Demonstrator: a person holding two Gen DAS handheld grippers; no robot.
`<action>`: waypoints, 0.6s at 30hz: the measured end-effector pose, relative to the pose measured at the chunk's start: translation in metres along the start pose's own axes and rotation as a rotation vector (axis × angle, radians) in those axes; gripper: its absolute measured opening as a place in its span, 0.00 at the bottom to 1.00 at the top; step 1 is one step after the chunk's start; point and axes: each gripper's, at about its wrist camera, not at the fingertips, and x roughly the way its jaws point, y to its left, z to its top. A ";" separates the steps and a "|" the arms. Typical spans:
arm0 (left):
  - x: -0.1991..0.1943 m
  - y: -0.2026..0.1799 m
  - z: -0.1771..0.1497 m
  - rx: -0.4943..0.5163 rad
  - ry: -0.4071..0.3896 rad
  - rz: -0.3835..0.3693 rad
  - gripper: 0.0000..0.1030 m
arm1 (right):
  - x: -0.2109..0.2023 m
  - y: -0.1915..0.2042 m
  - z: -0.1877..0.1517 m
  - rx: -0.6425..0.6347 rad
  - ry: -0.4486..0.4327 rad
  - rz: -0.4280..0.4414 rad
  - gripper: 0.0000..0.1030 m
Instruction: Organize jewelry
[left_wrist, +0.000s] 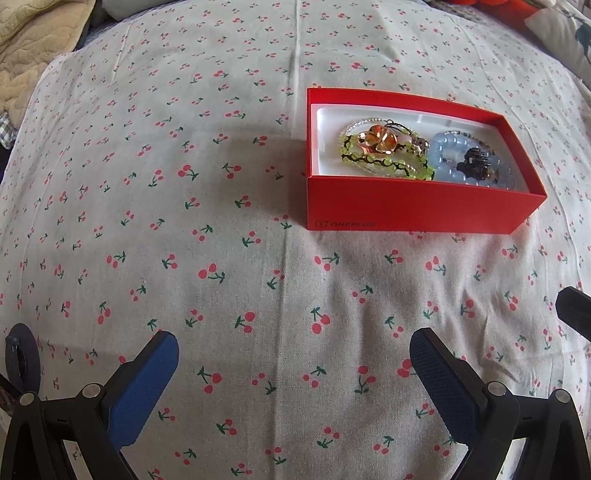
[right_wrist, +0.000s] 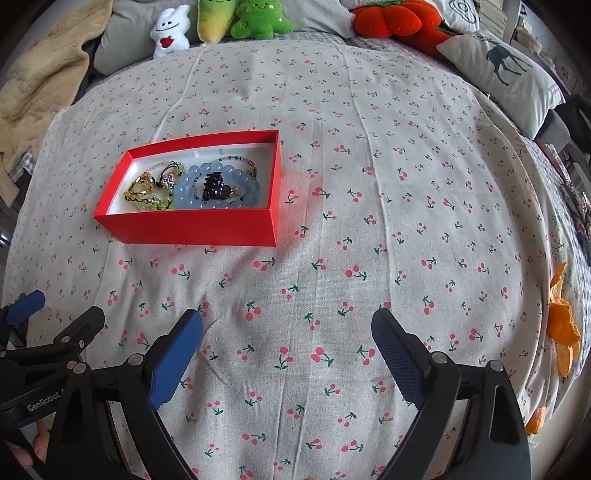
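A home bedroom is showing here: a cherry-print sheet (right_wrist: 369, 221) is covering a bed, with plush toys (right_wrist: 221, 22) and pillows (right_wrist: 498, 74) lying at its head

i have bare cherry-print cloth (right_wrist: 332, 258) ahead of both spread grippers, nothing between the fingers. the red box (right_wrist: 192, 225) sits ahead-left of my right gripper (right_wrist: 288, 332), ahead-right of my left gripper (left_wrist: 295, 354). its raised walls stand in the way; the top is uncovered.

left wrist: low, forward | right wrist: higher | shared: red box (left_wrist: 417, 210) (right_wrist: 192, 229)
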 end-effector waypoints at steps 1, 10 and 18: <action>-0.001 0.000 0.000 -0.001 -0.002 -0.001 1.00 | -0.001 -0.001 0.000 0.006 0.000 0.001 0.92; -0.004 -0.002 -0.002 0.007 -0.007 -0.005 1.00 | 0.000 -0.002 -0.003 0.010 0.006 -0.004 0.92; -0.002 0.001 -0.003 0.005 -0.003 -0.009 1.00 | 0.004 0.002 -0.003 0.002 0.007 -0.006 0.92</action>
